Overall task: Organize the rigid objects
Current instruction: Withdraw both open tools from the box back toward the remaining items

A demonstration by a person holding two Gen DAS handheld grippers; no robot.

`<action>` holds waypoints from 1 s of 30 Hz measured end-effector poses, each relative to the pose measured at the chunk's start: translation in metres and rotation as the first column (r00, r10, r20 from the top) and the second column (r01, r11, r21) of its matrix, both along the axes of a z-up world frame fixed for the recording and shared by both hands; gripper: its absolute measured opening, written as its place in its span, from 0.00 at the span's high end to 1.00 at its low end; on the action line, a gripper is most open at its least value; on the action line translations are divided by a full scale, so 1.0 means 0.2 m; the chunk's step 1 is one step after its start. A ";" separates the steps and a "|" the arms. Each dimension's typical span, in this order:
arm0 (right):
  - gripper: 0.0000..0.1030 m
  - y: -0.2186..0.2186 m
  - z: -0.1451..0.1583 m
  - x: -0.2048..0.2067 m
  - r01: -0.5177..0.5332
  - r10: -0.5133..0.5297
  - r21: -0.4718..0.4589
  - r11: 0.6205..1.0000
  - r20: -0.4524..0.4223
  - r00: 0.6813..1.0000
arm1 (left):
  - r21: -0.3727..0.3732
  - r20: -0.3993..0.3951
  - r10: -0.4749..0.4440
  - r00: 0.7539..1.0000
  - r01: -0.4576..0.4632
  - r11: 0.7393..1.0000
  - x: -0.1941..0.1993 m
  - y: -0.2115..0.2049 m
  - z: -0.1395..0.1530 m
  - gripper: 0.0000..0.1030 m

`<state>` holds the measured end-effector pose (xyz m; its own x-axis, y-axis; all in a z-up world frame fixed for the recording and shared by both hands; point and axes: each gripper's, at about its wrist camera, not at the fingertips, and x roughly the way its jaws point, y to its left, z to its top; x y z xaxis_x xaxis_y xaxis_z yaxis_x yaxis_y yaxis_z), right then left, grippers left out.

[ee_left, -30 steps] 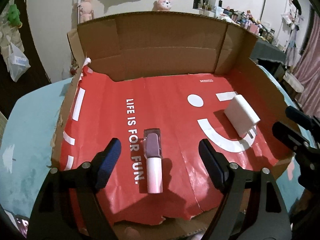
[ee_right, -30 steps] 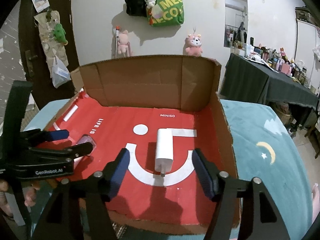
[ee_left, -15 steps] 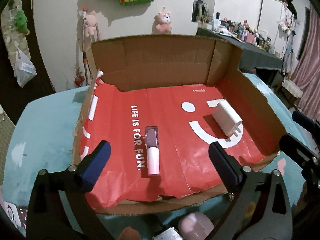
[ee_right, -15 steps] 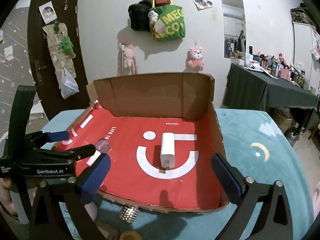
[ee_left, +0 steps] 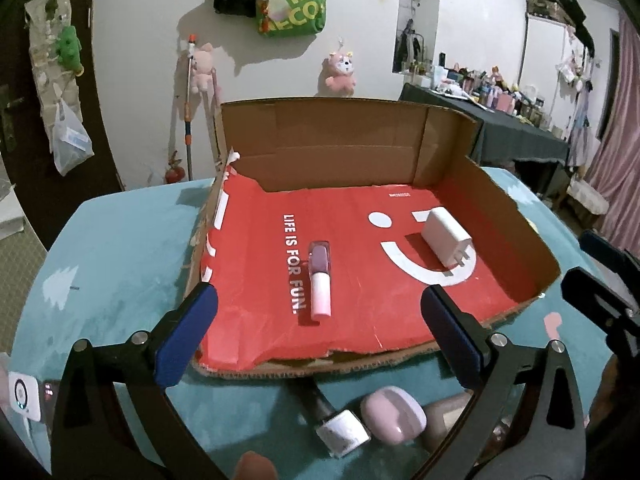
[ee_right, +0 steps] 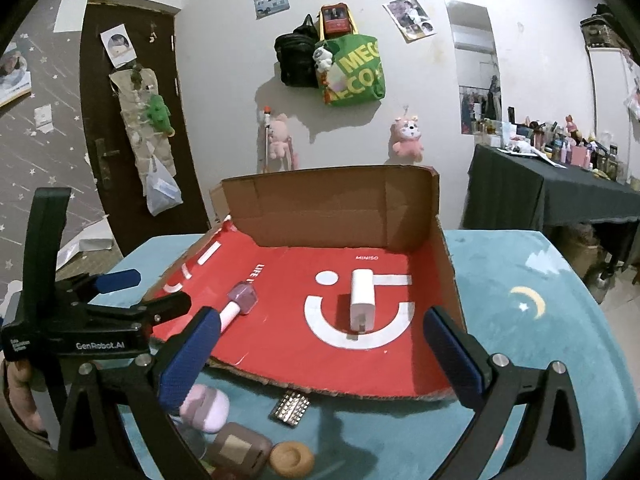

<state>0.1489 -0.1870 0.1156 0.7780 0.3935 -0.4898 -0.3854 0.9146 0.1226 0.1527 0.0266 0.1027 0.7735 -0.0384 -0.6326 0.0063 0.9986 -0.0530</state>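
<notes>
Charger (ee_right: 363,299) | in box (ee_right: 448,264), beyond right tool (ee_right: 318,354) | jaws wide, just opened, empty

Both wrist views look forward and down past their tongs, close, sharing the box (ee_left: 508,208) (ee_right: 444,248).

In the box (ee_left: 516,216) on the table (ee_left: 112,248), the lip gloss tube (ee_left: 320,280) lies left of the charger (ee_left: 444,236). Before the box's near edge lie a case (ee_left: 394,414) and other small items.

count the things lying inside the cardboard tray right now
2: a pink lip gloss tube on the red liner by the white lettering, and a white charger plug on the smiley print. Nothing else shows inside.
</notes>
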 end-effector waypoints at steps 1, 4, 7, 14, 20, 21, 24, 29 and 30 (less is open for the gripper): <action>0.00 0.00 0.00 -0.02 -0.002 0.002 -0.001 1.000 0.002 1.000 | -0.010 0.001 -0.006 1.000 0.006 1.000 -0.02 0.00 0.00 0.00; 0.00 0.00 -0.01 -0.05 -0.014 0.014 0.013 1.000 -0.003 1.000 | -0.002 0.002 -0.012 1.000 0.012 1.000 -0.07 0.00 0.00 0.00; 0.00 -0.01 -0.02 -0.08 -0.017 0.017 0.029 0.999 -0.017 1.000 | -0.006 -0.004 -0.025 1.000 0.025 1.000 -0.11 -0.01 -0.01 0.00; 0.00 -0.04 -0.05 -0.16 -0.022 0.024 0.080 0.997 -0.024 0.999 | -0.002 0.043 -0.025 0.999 0.025 1.000 -0.24 -0.02 -0.01 0.00; 0.00 -0.04 -0.05 -0.28 0.005 -0.007 0.051 0.999 0.034 0.999 | -0.024 0.056 -0.018 0.998 0.020 1.000 -0.33 0.00 -0.02 0.00; 0.00 -0.04 -0.06 -0.29 0.003 -0.005 0.050 0.999 0.038 0.999 | -0.019 0.057 -0.016 0.998 0.017 1.000 -0.34 0.00 -0.03 0.00; 0.00 -0.04 -0.07 -0.33 0.021 -0.023 0.055 0.998 0.038 0.999 | -0.003 0.054 -0.017 0.998 0.017 1.000 -0.37 -0.01 -0.04 0.00; 0.00 -0.05 -0.09 -0.37 0.021 -0.023 0.061 0.998 0.041 0.999 | 0.000 0.025 -0.040 0.999 0.040 0.999 -0.41 -0.03 -0.06 0.00; 0.00 -0.05 -0.10 -0.38 0.017 -0.020 0.061 0.998 0.040 0.999 | -0.002 0.021 -0.041 0.999 0.041 0.999 -0.42 -0.04 -0.07 0.00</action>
